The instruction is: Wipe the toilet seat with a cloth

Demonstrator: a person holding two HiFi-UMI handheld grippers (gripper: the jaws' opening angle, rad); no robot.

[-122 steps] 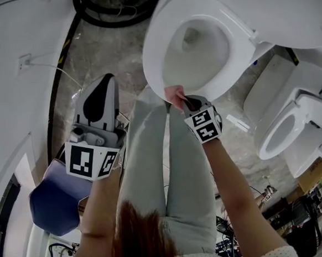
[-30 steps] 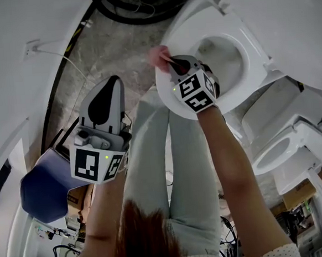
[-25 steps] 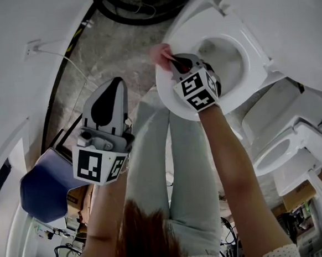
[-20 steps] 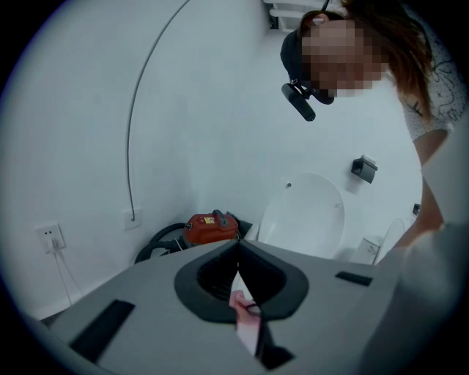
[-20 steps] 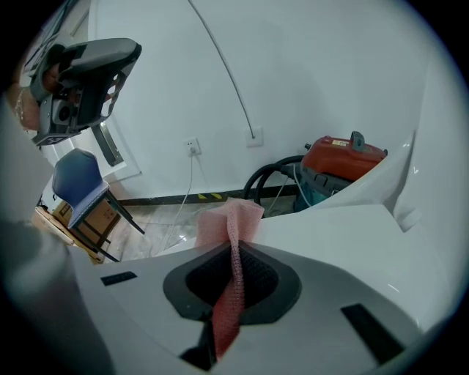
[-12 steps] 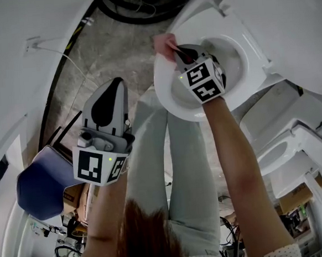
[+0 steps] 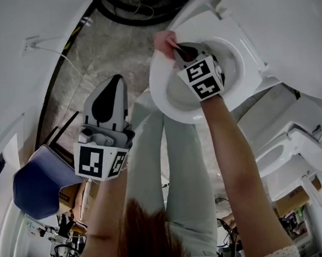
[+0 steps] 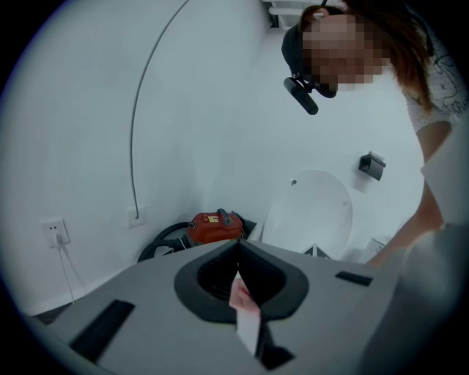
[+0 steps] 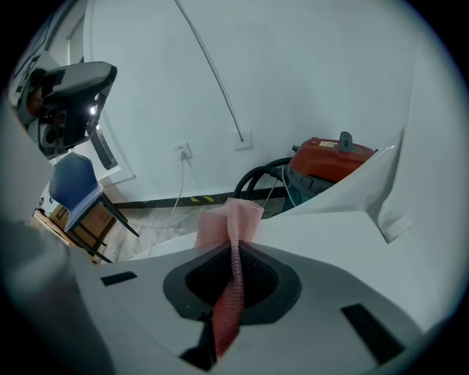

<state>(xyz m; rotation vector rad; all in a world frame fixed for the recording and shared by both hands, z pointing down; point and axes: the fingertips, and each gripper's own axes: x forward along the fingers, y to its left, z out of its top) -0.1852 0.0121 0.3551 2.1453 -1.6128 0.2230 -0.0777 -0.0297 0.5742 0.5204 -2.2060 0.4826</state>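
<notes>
The white toilet seat rings the bowl at the top centre of the head view, and its lid stands raised behind it. My right gripper is shut on a pink mesh cloth that presses on the seat's left rim. In the right gripper view the cloth bunches out past the right gripper. My left gripper hangs off the toilet, over the floor to its left. Its jaws are shut, with a small pink and white scrap in the seam.
A second toilet stands at the right. A blue chair is at the lower left. A red vacuum with a black hose sits by the wall. A wall socket trails a white cable. The person's legs stand before the bowl.
The right gripper has carried the cloth from the seat's front edge round its left rim, toward the back. The left gripper has hardly shifted.
</notes>
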